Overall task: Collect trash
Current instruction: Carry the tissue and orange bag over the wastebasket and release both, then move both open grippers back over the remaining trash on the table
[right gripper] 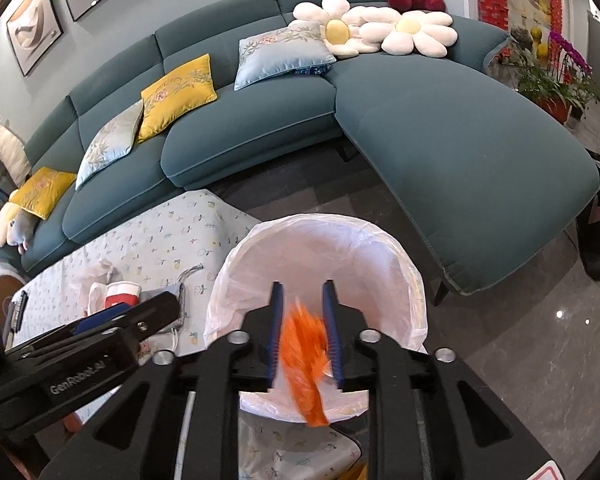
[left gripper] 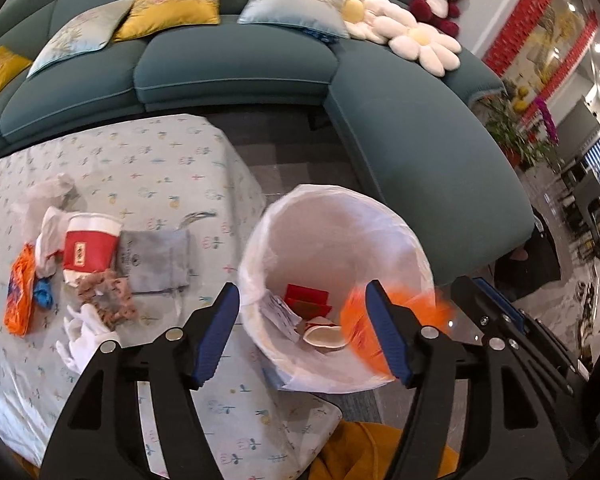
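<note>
A white-lined trash bin (left gripper: 380, 220) stands beside the cloth-covered table (left gripper: 160, 160). It holds a red carton (left gripper: 306, 298), crumpled paper and a cup piece. My left gripper (left gripper: 302, 290) hangs open over the bin with nothing between its fingers. My right gripper (right gripper: 302, 285) is above the bin (right gripper: 340, 232), its jaws slightly apart. A blurred orange wrapper (right gripper: 306, 360) hangs loose between them; it also shows as the wrapper (left gripper: 360, 332) behind my left finger. On the table lie a red-and-white cup (left gripper: 90, 248), another orange wrapper (left gripper: 20, 296), a grey pouch (left gripper: 156, 260) and white tissue (left gripper: 82, 336).
A teal sofa (left gripper: 236, 64) with cushions curves behind the table, and its chaise (right gripper: 460, 152) runs close to the bin's far side. A yellow cloth (left gripper: 364, 448) lies below the bin. Potted plants (right gripper: 548, 76) stand at the far right on the glossy floor.
</note>
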Demonstrator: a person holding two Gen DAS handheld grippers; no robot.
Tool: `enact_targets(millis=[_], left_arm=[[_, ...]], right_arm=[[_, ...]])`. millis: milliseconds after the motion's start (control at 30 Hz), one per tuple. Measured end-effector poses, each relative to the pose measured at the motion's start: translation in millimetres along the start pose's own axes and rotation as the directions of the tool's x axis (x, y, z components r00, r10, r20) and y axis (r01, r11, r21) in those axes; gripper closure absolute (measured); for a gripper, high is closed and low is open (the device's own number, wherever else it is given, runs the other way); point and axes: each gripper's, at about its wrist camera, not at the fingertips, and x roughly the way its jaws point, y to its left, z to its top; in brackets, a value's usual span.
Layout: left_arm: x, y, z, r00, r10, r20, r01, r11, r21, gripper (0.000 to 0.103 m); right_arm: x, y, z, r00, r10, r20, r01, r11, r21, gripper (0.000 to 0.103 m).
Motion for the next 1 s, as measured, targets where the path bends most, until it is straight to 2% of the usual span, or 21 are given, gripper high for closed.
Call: enact_targets(millis=[267, 533, 767, 1000], left_arm=[[-12.0, 31.7, -6.2, 0.998, 0.054, 0.022, -0.053, 0.998, -0.043, 0.041], [-33.8, 63.7, -15.4, 0.994, 0.094, 0.053, -0.089, 0.992, -0.091, 0.041], [-55.6, 89.0, -25.4, 0.986, 0.138, 0.088, -0.128, 0.985, -0.115, 0.035], [-74.9, 121.8, -38.1, 0.98, 0.168, 0.103, -0.149, 0.975, -0.166, 0.032]], right_arm=[[-6.2, 19.2, -0.9, 1.0, -0.007, 0.008, 0.007, 1.0, -0.017, 0.059], [-19.7, 47.9, -3.3, 1.0, 0.002, 0.026, -0.001, 0.999, -0.049, 0.047], [-31.1, 78.0, -10.5, 0.999, 0.012, 0.038, -0.008, 0.996, -0.088, 0.04], [-39.9, 109.2, -21.5, 0.999, 0.027, 0.037, -0.021, 0.99, -0.142, 0.038]])
